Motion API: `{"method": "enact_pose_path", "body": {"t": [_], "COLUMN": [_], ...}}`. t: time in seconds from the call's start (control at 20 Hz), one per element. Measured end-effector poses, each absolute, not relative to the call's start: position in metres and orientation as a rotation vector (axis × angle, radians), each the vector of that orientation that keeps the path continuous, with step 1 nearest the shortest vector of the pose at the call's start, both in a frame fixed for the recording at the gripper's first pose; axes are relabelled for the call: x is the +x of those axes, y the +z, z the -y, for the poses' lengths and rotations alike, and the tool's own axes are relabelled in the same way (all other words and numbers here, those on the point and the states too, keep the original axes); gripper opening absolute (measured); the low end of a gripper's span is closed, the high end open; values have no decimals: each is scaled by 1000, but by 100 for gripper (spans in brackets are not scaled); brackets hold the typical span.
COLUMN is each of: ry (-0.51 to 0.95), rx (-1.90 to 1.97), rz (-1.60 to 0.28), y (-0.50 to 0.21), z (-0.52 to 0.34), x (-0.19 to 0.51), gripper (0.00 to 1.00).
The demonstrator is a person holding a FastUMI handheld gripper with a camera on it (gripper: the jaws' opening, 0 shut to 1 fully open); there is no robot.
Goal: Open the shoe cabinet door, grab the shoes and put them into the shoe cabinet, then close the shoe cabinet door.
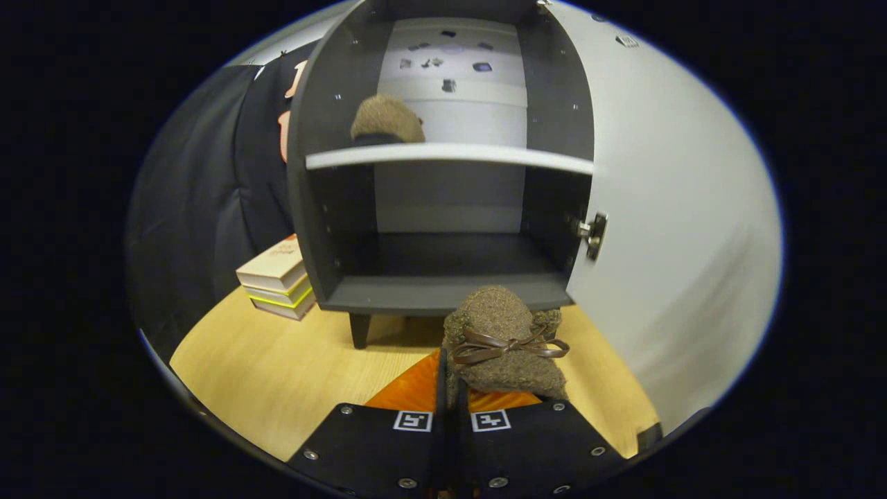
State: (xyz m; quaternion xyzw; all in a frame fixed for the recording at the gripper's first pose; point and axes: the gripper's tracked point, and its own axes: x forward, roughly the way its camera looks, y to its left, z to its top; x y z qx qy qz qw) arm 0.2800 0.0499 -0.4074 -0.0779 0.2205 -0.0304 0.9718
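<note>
My gripper point(452, 405) is shut on a brown fuzzy shoe point(504, 343) with a brown ribbon bow, which hangs just ahead of the fingers, over the wooden floor. Beyond it stands the dark shoe cabinet point(443, 291) with its white door point(665, 222) swung open to the right. A second brown shoe point(386, 119) rests on the upper white shelf point(450, 154), toward its left side. The lower compartment holds nothing I can see.
A stack of books point(276, 278) lies on the floor left of the cabinet, against the black cloth wall. An orange mat point(416, 388) lies under the held shoe. A metal hinge point(592, 232) sits on the door's inner edge.
</note>
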Motion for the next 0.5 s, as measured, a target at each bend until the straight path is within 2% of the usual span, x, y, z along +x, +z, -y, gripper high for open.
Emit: {"method": "enact_pose_path", "body": {"t": [0.25, 0.5], "ry": [-65, -64], "rx": [-135, -155], "rz": [-351, -304], "y": [-310, -253], "z": [-63, -67], "x": [267, 281], "gripper": [6, 6]}}
